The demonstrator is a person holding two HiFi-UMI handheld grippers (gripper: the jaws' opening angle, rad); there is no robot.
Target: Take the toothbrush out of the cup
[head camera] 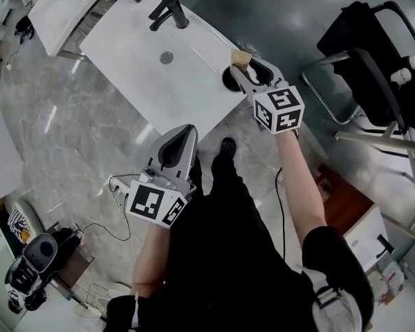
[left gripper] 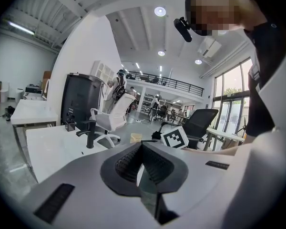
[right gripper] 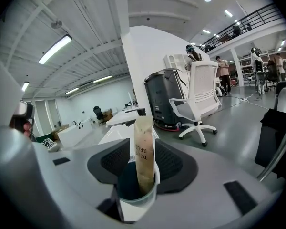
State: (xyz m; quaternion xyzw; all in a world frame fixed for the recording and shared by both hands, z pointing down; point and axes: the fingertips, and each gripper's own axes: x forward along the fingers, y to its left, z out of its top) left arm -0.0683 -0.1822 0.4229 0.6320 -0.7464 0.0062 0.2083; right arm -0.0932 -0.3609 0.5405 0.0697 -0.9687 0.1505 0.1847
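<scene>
Right tongs (head camera: 252,75) are up at the bench (head camera: 145,68), well away from the black faucet (head camera: 167,11), out at the bench's near corner. There's the cup (head camera: 229,81), dark and round, and the toothbrush (head camera: 241,59) stands in it in its brown paper sleeve. In the right gripper view, the tongs (right gripper: 143,157) are spread wide. One ribbed pad sits either side of the toothbrush (right gripper: 144,149), with a gap showing on the left. The cup (right gripper: 138,198) rim is low between them. Left tongs (head camera: 182,140) hang farther from the faucet, off the bench by the person's leg. Their own view shows these tongs (left gripper: 143,149) pressed together and holding nothing.
</scene>
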